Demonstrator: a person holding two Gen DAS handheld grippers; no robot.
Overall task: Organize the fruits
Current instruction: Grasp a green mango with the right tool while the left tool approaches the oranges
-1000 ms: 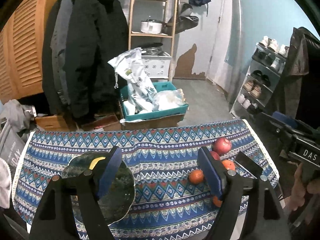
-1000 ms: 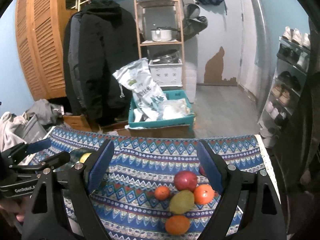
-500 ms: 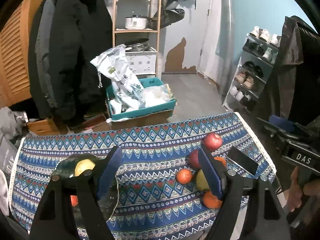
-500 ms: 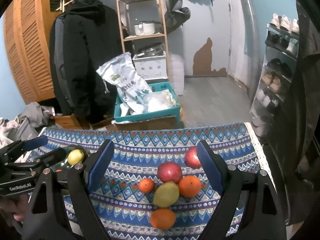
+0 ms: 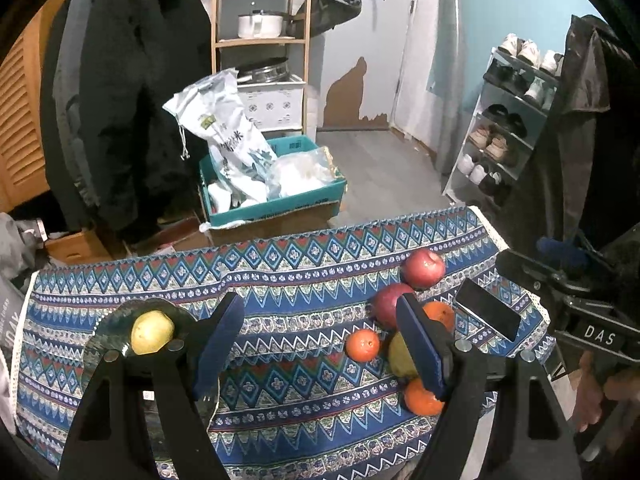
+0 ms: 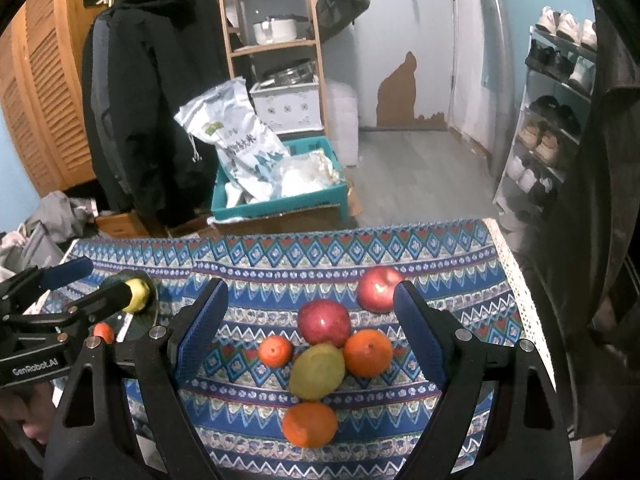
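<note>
Patterned tablecloth, fruit cluster, phone beside, coat behind.

Pale blue walls, grey floor, a wooden shelf, dark coat hanging left, shoe rack right.

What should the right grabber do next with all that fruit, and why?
Probably lower the open right gripper onto the yellow-green pear, which sits right between its fingers in the loose cluster on the tablecloth. The dark plate already holds a yellow fruit and a small orange one, so that seems to be where fruit goes.
</note>
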